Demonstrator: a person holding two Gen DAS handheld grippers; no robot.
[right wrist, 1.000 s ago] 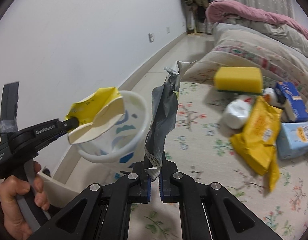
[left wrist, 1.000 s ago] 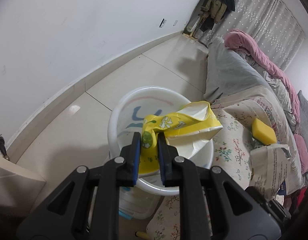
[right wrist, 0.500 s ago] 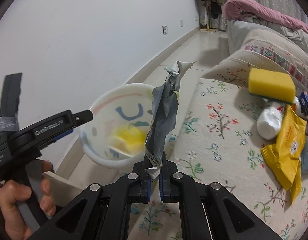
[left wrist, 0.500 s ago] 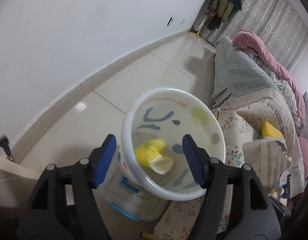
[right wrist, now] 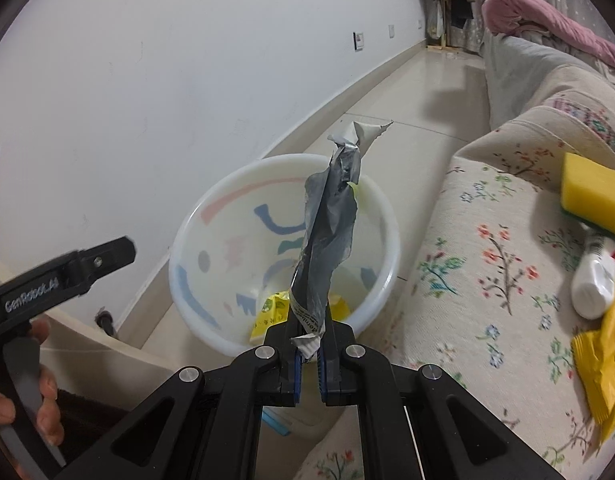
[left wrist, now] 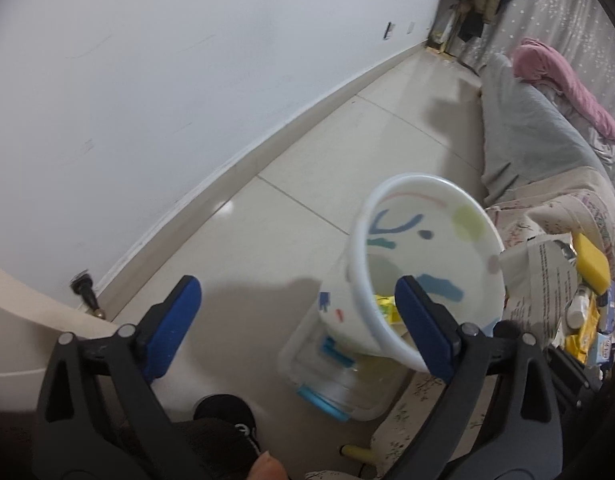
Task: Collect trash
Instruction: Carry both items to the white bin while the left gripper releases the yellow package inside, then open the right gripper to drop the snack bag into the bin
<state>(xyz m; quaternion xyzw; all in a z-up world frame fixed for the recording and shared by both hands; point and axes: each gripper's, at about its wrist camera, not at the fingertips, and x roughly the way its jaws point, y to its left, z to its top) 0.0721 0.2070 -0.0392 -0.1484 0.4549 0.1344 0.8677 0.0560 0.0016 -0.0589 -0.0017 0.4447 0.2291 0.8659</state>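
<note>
A white bin (right wrist: 195,216) with coloured shapes stands on the floor beside the bed. A yellow wrapper (right wrist: 273,312) lies at its bottom, also visible in the left wrist view as a yellow wrapper (left wrist: 385,306). My right gripper (right wrist: 309,336) is shut on a crumpled grey wrapper (right wrist: 331,232), which stands upright over the bin's mouth. My left gripper (left wrist: 295,288) has its jaws opening wide with nothing between them, just left of the bin (left wrist: 387,188). The right wrist view shows the left gripper (right wrist: 67,276) at the left edge.
A floral bedsheet (right wrist: 487,280) carries a yellow sponge (right wrist: 595,196), a white bottle (right wrist: 595,284) and a yellow packet (right wrist: 603,356). A clear box with blue clips (left wrist: 327,380) sits under the bin. A door stopper (left wrist: 85,292) stands by the wall. A hand (right wrist: 43,384) holds the left gripper.
My left gripper let go of the yellow wrapper, which dropped into the bin, then spread wide and drew off to the left. My right gripper carried the grey wrapper over the bin.
</note>
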